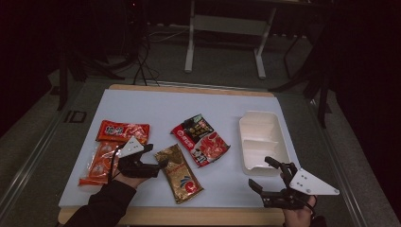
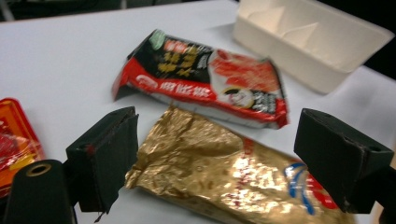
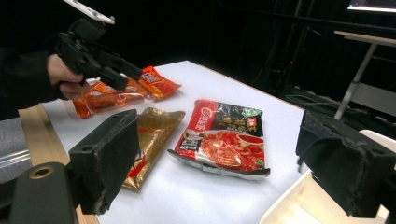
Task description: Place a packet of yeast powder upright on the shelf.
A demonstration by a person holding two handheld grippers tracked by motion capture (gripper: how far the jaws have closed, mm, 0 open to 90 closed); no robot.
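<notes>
We find a white-topped desk with a wooden edge, standing in a dark room. Four food packets and one tray lie on it.

At the left side we note two orange-red packets: one lies farther from the person, the other nearer and partly under the left gripper. A gold packet lies near the middle of the front edge, set at an angle. Just beyond it lies a red and black packet, close to the gold one; we cannot tell whether they touch. A white tray with compartments sits at the right side, well apart from the packets.

The left gripper is held in the person's left hand, low over the desk at the gold packet's upper end. In the left gripper view its jaws stand spread wide, with the gold packet lying between them and neither jaw touching it.

The right gripper is held by the right hand at the front right corner, just beside the tray's near end. In the right gripper view its jaws are likewise spread, holding nothing, with the red and black packet seen beyond them.
</notes>
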